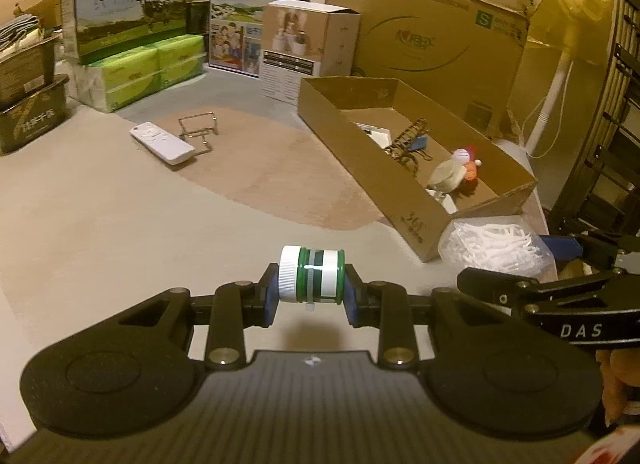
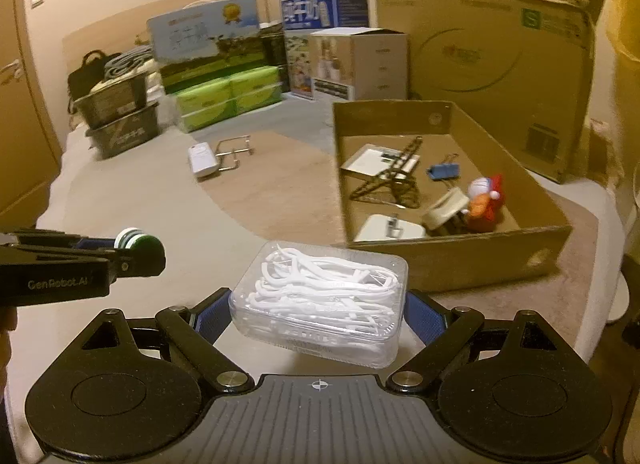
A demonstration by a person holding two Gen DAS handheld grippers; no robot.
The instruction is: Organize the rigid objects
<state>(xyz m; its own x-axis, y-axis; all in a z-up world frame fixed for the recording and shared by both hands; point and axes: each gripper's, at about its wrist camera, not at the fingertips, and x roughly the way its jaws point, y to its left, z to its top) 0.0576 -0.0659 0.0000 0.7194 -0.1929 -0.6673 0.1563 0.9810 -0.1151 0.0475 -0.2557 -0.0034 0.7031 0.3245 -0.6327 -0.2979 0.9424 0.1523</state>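
Your left gripper (image 1: 311, 296) has its jaws closed on a small green bottle (image 1: 316, 279) with a white cap. The bottle lies sideways between the blue pads (image 1: 269, 302), the cap toward the left pad, and it is lifted off the surface (image 1: 100, 224), with its shadow below it.

Your right gripper (image 2: 318, 318) has its jaws set wide and clamped on a clear plastic box of white floss picks (image 2: 320, 300). The blue pads (image 2: 425, 318) press on its two short ends, and the box is tilted a little and held above the surface.

The two grippers are side by side, the left one just to the left of the right one.

Ahead of the right jaws and slightly to the right stands an open cardboard tray (image 2: 460, 260), near the floss box. Inside it you can see a blue binder clip (image 2: 444, 171), a small doll (image 2: 486, 198), a folded metal stand (image 2: 394, 180) and some white flat items.

Farther ahead and to the left of both jaws, a white remote (image 1: 162, 143) lies just beside a wire stand (image 1: 198, 130). Behind them, milk cartons (image 1: 256, 12) and large boxes stand along the wall.
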